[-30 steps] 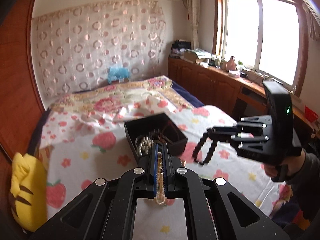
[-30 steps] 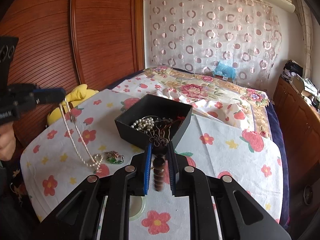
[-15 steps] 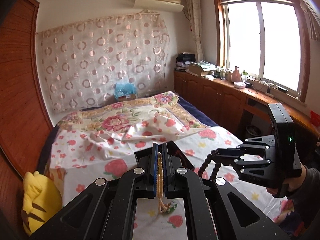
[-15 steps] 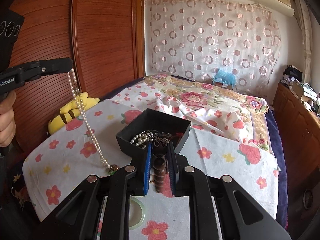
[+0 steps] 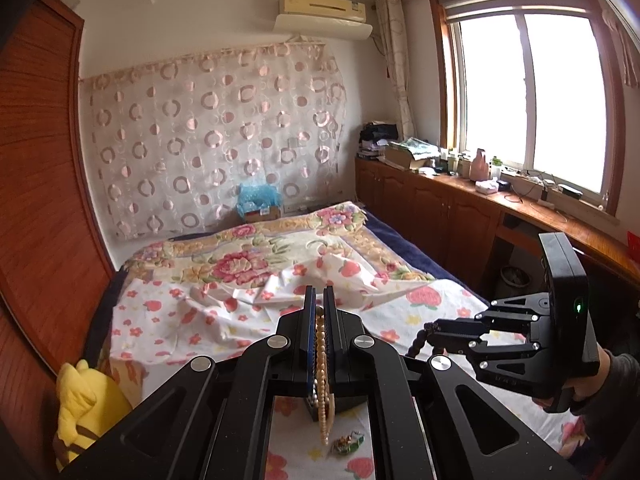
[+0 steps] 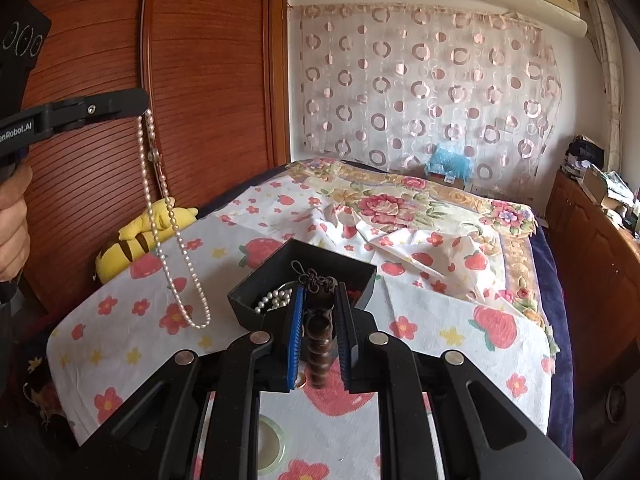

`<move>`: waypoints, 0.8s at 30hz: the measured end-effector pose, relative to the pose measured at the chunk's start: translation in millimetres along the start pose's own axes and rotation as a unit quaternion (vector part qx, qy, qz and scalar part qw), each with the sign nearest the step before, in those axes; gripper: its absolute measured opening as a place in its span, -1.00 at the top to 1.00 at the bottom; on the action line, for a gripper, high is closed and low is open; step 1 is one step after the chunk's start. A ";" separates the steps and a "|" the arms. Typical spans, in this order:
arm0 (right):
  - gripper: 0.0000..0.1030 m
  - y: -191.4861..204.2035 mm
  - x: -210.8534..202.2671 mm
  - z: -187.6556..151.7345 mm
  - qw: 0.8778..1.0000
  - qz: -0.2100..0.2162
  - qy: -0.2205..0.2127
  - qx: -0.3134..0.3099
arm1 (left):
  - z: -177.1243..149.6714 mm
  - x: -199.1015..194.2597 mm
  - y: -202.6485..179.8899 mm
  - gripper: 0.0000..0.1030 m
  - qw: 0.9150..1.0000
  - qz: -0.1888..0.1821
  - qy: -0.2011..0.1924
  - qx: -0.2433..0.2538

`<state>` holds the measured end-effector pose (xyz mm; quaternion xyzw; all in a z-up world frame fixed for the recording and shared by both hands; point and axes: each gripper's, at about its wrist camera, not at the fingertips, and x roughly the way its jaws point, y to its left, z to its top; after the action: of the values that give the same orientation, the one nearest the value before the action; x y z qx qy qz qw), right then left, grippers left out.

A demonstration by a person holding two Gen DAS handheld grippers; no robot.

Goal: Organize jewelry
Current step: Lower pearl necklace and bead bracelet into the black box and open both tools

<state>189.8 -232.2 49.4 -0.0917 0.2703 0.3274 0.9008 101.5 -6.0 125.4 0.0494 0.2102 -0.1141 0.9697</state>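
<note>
Hanging from the left gripper [image 6: 136,100], the pearl strand [image 6: 168,236] drops in a long doubled loop, its long axis near vertical, its low end clear of the sheet [image 6: 132,320]. Those jaws are shut tight on the strand's top; in the left wrist view the pearls [image 5: 321,364] run down between the pads toward the camera. A small green and gold piece [image 5: 347,441] lies on the sheet right under that loop; whether it joins the strand I cannot tell.

The box [image 6: 256,288], black and open, sits on the sheet to the right of the hanging loop and a little farther off, already holding white pearls and dark metal pieces. That is the relation the next move turns on, in my judgement: the strand would have to travel right and over the near-left wall of the box, then sink so the loop coils inside.

The right gripper [image 6: 318,320] stands just in front of the box, jaws narrow and closed on a string of dark wooden beads [image 6: 319,344], whose knotted cord end [image 6: 314,280] reaches over the box. So the right hand is nearer the box; the left hand [image 6: 14,216] is off to the side, higher up.

A yellow plush toy [image 6: 136,236] rests at the bed's left edge, against the wooden wardrobe [image 6: 208,80].
</note>
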 end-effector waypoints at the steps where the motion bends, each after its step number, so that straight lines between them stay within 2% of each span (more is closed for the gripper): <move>1: 0.67 -0.7 0.6 2.2 1.000 0.000 -0.002 -0.001 | 4.2 0.1 0.7 0.94 1.000 0.000 -0.004 0.000; 9: 0.67 -9.1 7.8 20.7 1.000 0.012 -0.020 0.002 | 44.9 5.3 5.9 0.94 0.999 0.005 -0.040 0.007; 14: 0.67 -11.0 16.3 34.4 0.999 0.024 -0.030 -0.002 | 60.6 18.4 7.2 0.94 0.999 0.003 -0.047 0.009; 19: 0.67 -10.0 34.1 39.1 0.999 0.042 -0.026 -0.003 | 54.4 45.0 10.2 0.94 0.999 0.000 -0.032 0.008; 24: 0.67 -6.4 59.6 28.7 0.998 0.056 -0.001 -0.006 | 38.2 86.3 20.9 0.94 1.000 0.006 0.005 0.002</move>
<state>244.3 -195.1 40.8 -0.0818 0.2721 0.3790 0.8807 198.1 -8.5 124.9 0.0529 0.2143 -0.1080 0.9693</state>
